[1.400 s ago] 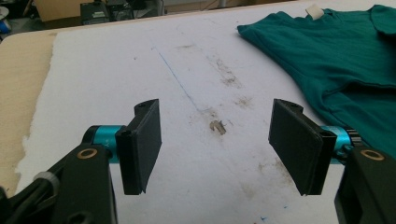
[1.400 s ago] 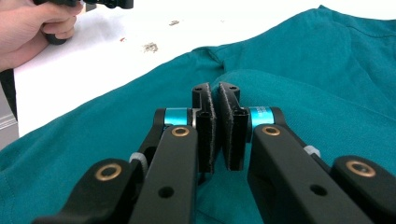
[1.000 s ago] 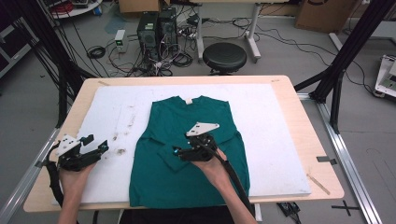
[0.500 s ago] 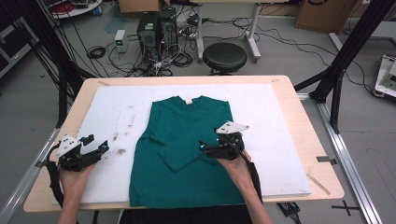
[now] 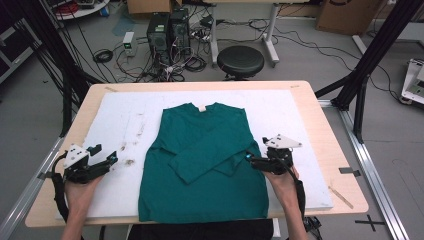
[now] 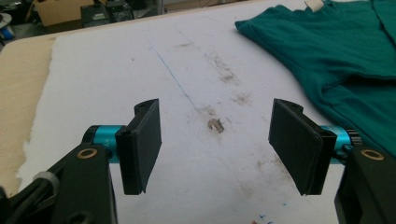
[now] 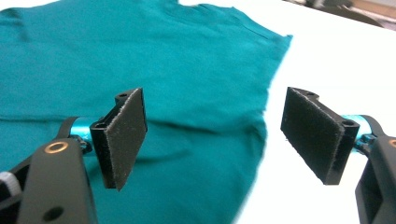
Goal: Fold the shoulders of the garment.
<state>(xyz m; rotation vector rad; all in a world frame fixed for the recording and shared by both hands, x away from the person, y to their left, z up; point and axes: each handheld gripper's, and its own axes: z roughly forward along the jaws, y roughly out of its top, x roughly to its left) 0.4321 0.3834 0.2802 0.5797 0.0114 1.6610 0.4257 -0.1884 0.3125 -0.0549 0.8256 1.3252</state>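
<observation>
Currently the green shirt (image 5: pixel 205 160) lies flat on the white mat (image 5: pixel 300 125), both sleeves folded inward. Right gripper (image 5: pixel 255 161), jaws just opened and empty, sits at its right edge; left gripper (image 5: pixel 107 161) waits open on the mat.

A robotics laboratory: black rig struts (image 5: pixel 372 52) flank the wooden table (image 5: pixel 320 107); beyond it, at 12 o'clock, computer towers (image 5: pixel 167 30), tangled floor cables (image 5: pixel 150 65) and a black stool (image 5: pixel 240 61) occupy the grey floor (image 5: pixel 300 55).

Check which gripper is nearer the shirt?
Right. The right gripper sits at the shirt's right edge, jaws open over it; the left gripper rests apart on the white mat, left of it.
</observation>
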